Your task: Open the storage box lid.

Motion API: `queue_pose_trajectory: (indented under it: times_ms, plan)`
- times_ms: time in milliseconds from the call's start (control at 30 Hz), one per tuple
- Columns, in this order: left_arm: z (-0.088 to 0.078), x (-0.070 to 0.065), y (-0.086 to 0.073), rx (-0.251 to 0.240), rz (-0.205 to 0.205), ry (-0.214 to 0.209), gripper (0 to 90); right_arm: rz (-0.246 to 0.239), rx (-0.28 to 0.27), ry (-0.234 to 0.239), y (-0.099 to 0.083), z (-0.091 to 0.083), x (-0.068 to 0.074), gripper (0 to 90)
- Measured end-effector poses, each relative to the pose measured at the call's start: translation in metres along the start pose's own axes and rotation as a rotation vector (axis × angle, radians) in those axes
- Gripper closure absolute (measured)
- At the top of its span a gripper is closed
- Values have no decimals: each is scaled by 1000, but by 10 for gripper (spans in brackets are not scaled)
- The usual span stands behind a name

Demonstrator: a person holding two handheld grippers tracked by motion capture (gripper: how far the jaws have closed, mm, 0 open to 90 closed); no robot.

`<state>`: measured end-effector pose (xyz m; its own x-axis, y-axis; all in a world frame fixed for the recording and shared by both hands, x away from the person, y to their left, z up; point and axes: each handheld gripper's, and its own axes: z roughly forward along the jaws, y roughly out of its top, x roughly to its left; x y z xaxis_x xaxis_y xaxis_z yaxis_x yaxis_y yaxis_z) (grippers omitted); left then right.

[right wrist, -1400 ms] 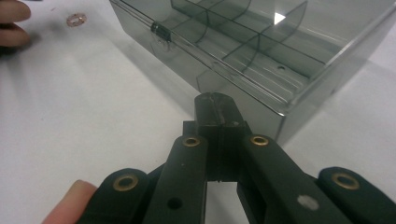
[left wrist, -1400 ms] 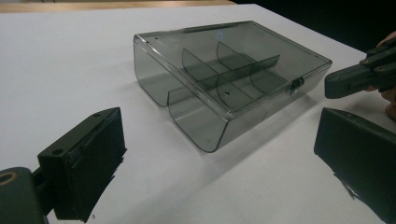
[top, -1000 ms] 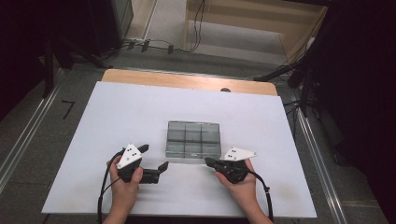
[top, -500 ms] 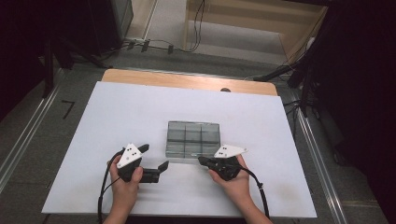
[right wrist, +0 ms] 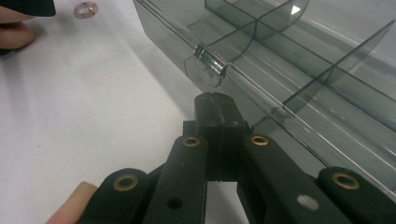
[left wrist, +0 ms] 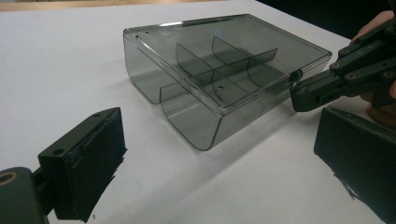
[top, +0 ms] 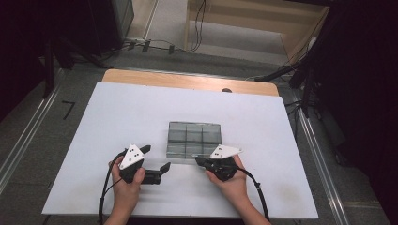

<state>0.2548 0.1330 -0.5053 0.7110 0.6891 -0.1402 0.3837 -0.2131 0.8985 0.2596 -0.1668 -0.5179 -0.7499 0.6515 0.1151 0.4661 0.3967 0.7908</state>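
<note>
Clear divided box [top: 194,139] sits mid-table on the white sheet [top: 117,117], lid down. Right gripper [top: 201,161] — jaws pressed together, holding nothing — noses at the front latch [right wrist: 205,65], likely to flick it up. Left gripper [top: 155,161] waits beside the box, jaws wide, empty. The right gripper has crept left toward the box since before; the left is unmoved.

The box [left wrist: 219,79] is smoky clear plastic, glossy and smooth. Both grippers [top: 155,164] [right wrist: 215,100] look matt black plastic with brass rivets, on a matt white tabletop [top: 117,117] edged in wood at twelve o'clock.
</note>
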Motion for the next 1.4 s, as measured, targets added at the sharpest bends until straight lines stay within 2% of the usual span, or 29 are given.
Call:
queue_pose_trajectory:
  times_ms: [200, 333, 1400]
  plan:
    - [1, -1, 0, 7, 11, 1, 19, -6, 3, -3, 1, 2, 2, 884]
    - [1, -2, 0, 7, 13, -2, 19, 8, -5, 9, 2, 3, 2, 885]
    - [0, -2, -1, 3, 12, -3, 19, 2, -26, 24, 3, 1, 4, 884]
